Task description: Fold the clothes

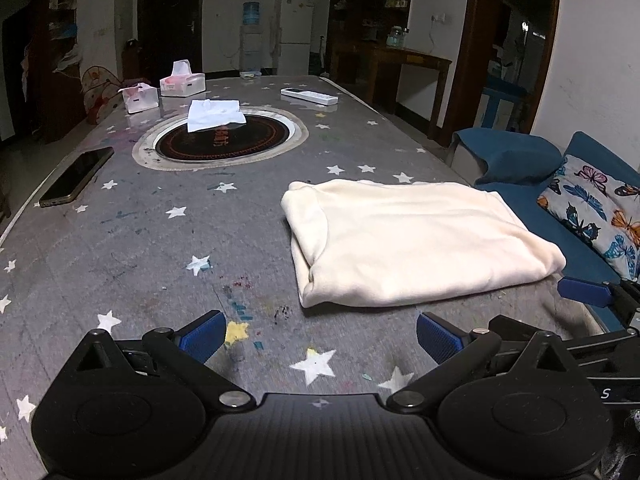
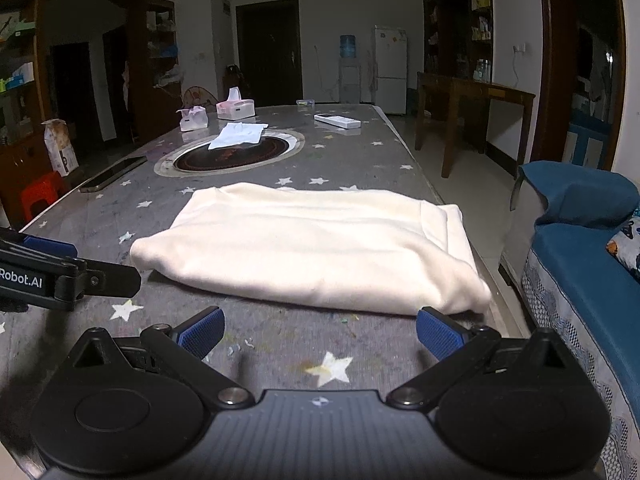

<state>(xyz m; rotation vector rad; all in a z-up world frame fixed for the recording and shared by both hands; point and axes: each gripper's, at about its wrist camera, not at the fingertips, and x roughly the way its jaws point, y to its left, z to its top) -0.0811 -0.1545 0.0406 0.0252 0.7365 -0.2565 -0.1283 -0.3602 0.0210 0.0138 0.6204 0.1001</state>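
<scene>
A cream garment (image 1: 416, 240) lies folded into a flat rectangle on the grey star-patterned table (image 1: 160, 248), near its right edge. It also shows in the right wrist view (image 2: 316, 248). My left gripper (image 1: 320, 338) is open and empty, just short of the garment's near-left corner. My right gripper (image 2: 320, 330) is open and empty, close to the garment's near edge, its right fingertip (image 2: 438, 332) beside the near-right corner. The left gripper's body (image 2: 48, 276) shows at the left of the right wrist view.
A round black hotplate (image 1: 224, 140) is set in the table with a white cloth (image 1: 216, 114) on it. A phone (image 1: 76, 178), two tissue boxes (image 1: 182, 82) and a white remote (image 1: 310, 96) lie farther back. A blue sofa (image 2: 580, 264) stands right of the table.
</scene>
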